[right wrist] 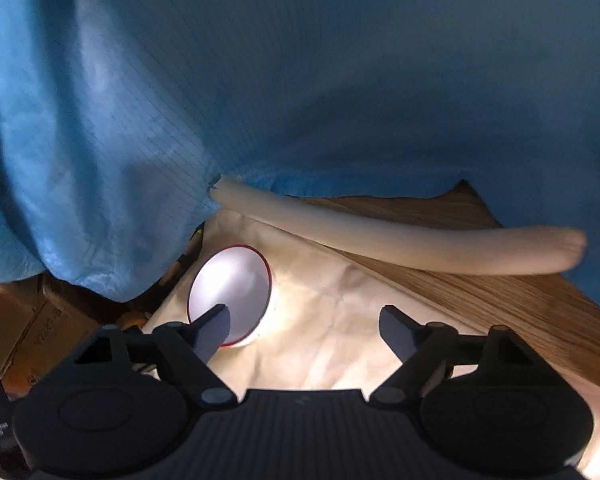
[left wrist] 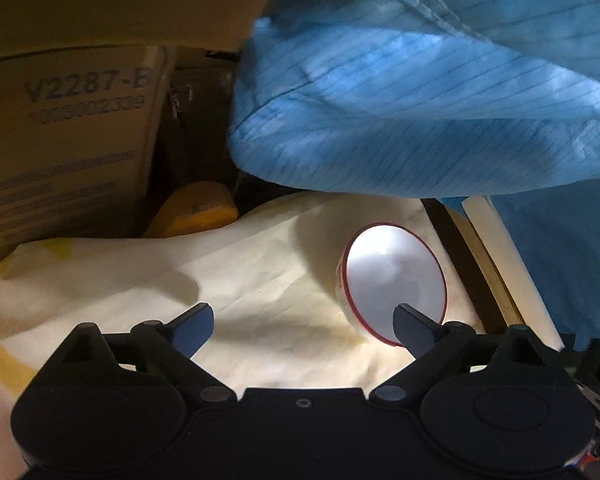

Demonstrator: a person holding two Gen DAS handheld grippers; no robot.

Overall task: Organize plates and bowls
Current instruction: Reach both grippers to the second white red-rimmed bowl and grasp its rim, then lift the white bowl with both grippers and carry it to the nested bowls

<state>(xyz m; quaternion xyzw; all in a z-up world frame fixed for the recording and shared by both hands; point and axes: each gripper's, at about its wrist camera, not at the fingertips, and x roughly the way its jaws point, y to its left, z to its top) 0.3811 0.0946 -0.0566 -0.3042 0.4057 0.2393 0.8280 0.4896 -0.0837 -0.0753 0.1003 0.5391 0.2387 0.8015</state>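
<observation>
While both hand-held grippers, left [left wrist: 302,332] and right [right wrist: 304,330], hang spread and empty above the bowl [left wrist: 396,284], a blue sleeve [left wrist: 420,100] overhangs it; boxes [left wrist: 68,128] stand behind.

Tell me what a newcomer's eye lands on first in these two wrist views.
The brightly lit white bowl with a red rim stands out first, sitting on the cream cloth in the lower middle of both views. Next comes the blue garment, which fills the upper part of each picture. Both the left gripper and the right gripper are open in the foreground, each with one finger overlapping the bowl in the picture.
</observation>
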